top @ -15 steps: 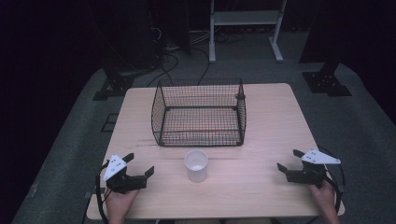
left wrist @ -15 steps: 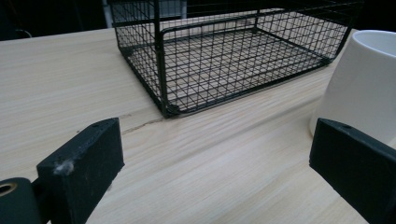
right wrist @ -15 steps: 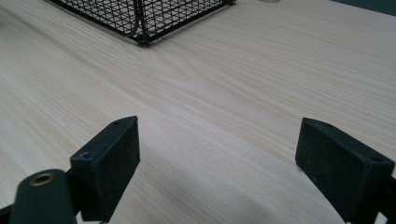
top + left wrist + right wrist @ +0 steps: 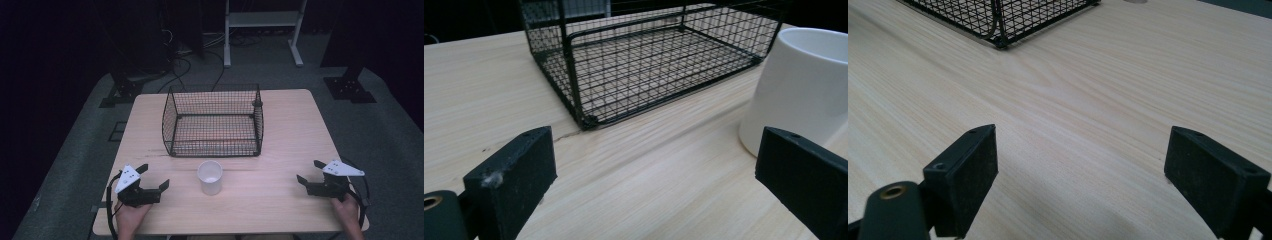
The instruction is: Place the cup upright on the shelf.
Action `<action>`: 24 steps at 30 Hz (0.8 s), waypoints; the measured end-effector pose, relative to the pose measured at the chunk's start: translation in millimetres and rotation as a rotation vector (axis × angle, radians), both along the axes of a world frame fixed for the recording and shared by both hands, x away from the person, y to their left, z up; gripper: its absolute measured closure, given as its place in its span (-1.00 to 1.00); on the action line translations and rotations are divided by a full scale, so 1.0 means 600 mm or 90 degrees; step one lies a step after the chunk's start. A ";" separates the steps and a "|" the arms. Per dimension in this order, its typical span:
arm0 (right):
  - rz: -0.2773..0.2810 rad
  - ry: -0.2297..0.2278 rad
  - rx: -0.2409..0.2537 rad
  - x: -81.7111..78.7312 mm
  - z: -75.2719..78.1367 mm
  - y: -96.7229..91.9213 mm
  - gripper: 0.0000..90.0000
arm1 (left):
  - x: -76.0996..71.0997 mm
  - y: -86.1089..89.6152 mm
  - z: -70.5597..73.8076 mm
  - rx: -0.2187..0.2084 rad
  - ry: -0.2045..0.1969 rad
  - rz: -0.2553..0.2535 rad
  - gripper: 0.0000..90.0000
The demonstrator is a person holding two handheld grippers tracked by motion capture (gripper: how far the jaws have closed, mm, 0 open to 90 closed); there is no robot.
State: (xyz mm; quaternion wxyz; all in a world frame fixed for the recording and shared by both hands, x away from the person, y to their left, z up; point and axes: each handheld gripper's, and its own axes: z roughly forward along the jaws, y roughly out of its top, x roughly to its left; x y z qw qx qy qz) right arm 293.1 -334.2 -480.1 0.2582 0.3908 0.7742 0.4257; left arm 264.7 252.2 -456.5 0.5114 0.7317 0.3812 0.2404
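Observation:
A white cup (image 4: 210,176) stands upright on the wooden table (image 4: 290,125), just in front of a black wire basket (image 4: 213,121). My left gripper (image 4: 153,177) rests low at the front left, jaws wide open and empty, pointing toward the cup. In the left gripper view the cup (image 4: 800,90) sits ahead to the right and the basket (image 4: 644,60) beyond it. My right gripper (image 4: 310,171) lies at the front right, open and empty, aimed leftward. In the right gripper view a basket corner (image 4: 998,20) shows at the top.
The basket holds nothing that I can see. A white metal stand (image 4: 262,30) and cables (image 4: 185,55) lie on the floor behind the table. Bare tabletop stretches on both sides of the basket and between cup and right gripper.

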 end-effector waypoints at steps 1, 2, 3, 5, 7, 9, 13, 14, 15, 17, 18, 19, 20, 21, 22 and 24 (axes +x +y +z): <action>0.000 -0.001 -0.001 0.000 0.000 0.000 -0.71 | -0.001 0.000 0.001 0.000 -0.003 -0.005 -0.95; 0.000 -0.001 -0.001 0.000 0.000 0.000 -0.71 | -0.002 -0.001 0.003 -0.006 -0.007 -0.012 -0.95; 0.000 0.000 -0.001 0.000 0.000 0.000 -0.71 | -0.003 -0.002 0.004 -0.008 -0.010 -0.014 -0.95; -0.001 0.000 -0.001 0.000 0.000 0.000 -0.71 | -0.003 -0.004 0.005 -0.008 -0.011 -0.018 -0.95; -0.001 0.000 -0.001 0.000 0.000 0.000 -0.71 | -0.005 -0.008 0.007 -0.007 -0.013 -0.023 -0.95; 0.000 0.000 -0.001 0.000 0.000 0.000 -0.71 | -0.006 -0.013 0.010 -0.004 -0.017 -0.032 -0.95; 0.001 0.001 -0.001 0.000 0.000 0.000 -0.71 | -0.007 -0.021 0.013 -0.002 -0.020 -0.044 -0.95; 0.001 0.001 -0.001 0.000 0.000 0.000 -0.71 | -0.007 -0.021 0.013 -0.002 -0.020 -0.044 -0.95; 0.001 0.000 -0.001 0.000 0.000 0.000 -0.71 | -0.007 -0.023 0.014 -0.004 -0.019 -0.053 -0.95; 0.002 0.001 -0.002 0.000 0.000 0.000 -0.71 | -0.007 -0.026 0.016 -0.004 -0.020 -0.060 -0.95; 0.002 0.001 -0.002 0.000 0.000 0.000 -0.71 | -0.007 -0.026 0.016 -0.004 -0.020 -0.060 -0.95; 0.001 0.001 -0.002 0.000 0.000 0.001 -0.71 | -0.009 -0.028 0.017 -0.009 -0.023 -0.067 -0.95; 0.001 0.001 -0.002 0.000 0.000 0.001 -0.71 | -0.009 -0.029 0.018 -0.009 -0.026 -0.067 -0.95; 0.001 0.002 -0.002 0.001 0.000 0.001 -0.71 | -0.009 -0.030 0.018 -0.009 -0.027 -0.069 -0.95; 0.001 0.002 -0.002 0.001 0.000 0.000 -0.71 | -0.009 -0.031 0.018 -0.008 -0.027 -0.072 -0.95; 0.002 0.002 -0.001 0.001 0.000 0.000 -0.71 | -0.009 -0.035 0.019 -0.006 -0.025 -0.076 -0.96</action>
